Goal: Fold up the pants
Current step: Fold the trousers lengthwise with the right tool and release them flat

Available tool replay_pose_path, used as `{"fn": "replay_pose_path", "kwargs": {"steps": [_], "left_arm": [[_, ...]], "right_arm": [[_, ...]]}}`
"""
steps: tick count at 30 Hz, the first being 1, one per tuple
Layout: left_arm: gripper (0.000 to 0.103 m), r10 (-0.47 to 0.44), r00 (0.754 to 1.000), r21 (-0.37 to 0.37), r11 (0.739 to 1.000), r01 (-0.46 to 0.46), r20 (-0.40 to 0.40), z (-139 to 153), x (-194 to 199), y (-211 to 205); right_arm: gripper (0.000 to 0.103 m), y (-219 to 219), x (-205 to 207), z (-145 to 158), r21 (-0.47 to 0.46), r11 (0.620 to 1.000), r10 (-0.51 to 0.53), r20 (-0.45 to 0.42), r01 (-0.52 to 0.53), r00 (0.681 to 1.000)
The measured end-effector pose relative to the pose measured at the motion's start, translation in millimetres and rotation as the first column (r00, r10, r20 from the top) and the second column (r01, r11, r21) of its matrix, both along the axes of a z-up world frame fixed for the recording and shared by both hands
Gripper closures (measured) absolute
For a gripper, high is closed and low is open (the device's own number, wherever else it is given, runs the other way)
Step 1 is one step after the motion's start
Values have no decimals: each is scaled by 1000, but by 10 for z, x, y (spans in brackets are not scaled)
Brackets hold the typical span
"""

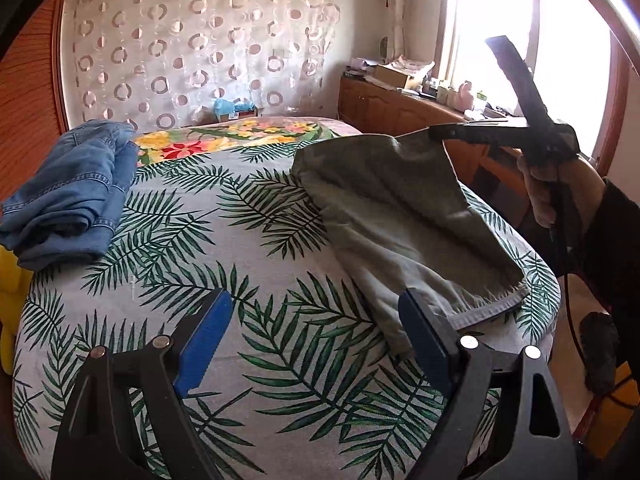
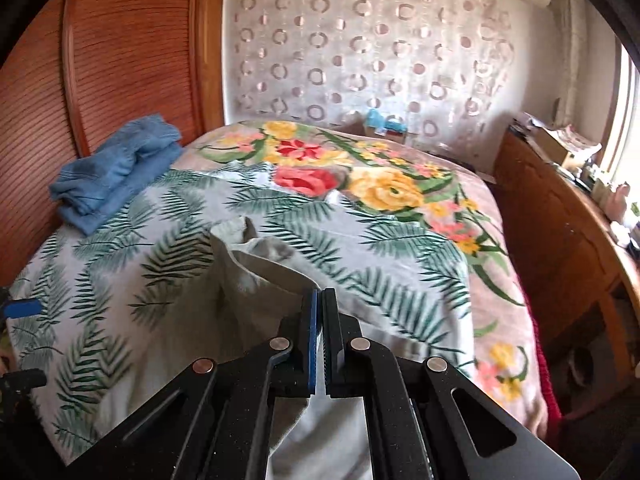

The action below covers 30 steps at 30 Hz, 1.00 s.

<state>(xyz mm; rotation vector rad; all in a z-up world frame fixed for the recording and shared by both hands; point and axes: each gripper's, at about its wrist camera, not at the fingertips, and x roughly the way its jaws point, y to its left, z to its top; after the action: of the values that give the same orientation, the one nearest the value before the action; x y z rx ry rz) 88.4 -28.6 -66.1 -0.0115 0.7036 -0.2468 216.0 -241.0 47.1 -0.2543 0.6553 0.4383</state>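
Grey-green pants (image 1: pixel 404 216) lie on the right side of the leaf-print bed cover (image 1: pixel 224 224). My left gripper (image 1: pixel 316 340) is open and empty, low over the cover, with its right finger beside the pants' near hem. My right gripper (image 1: pixel 434 132) is shut on the far edge of the pants and lifts it above the bed. In the right wrist view the right gripper (image 2: pixel 320 320) is shut, with pants cloth (image 2: pixel 256 284) pinched between its pads and hanging to the left.
Folded blue jeans (image 1: pixel 68 196) lie at the bed's left edge, by a wooden wardrobe (image 2: pixel 120 56). A floral blanket (image 2: pixel 360 176) covers the far end of the bed. A wooden cabinet (image 1: pixel 400 108) with clutter stands under the window on the right.
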Motion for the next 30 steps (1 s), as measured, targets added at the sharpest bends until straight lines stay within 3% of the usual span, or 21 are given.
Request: {"fn": "replay_pose_path", "kwargs": {"steps": [19,26,30], "left_arm": [[17,-17,1000,12,1000,17,-23,-82,6,-70],[17,-27,999,17,999,27,-30,-114,-1,-114],[17,-30,999,16,999,31,-32,-116,1,-133]], "right_arm": [[101,-152,523,-305,-29,987,-159,-66,157,985],[101,-233,597,-295,14,975,-218,-87,220,972],[93,-263,558,-327,18,968,-250,-78,252,965]]}}
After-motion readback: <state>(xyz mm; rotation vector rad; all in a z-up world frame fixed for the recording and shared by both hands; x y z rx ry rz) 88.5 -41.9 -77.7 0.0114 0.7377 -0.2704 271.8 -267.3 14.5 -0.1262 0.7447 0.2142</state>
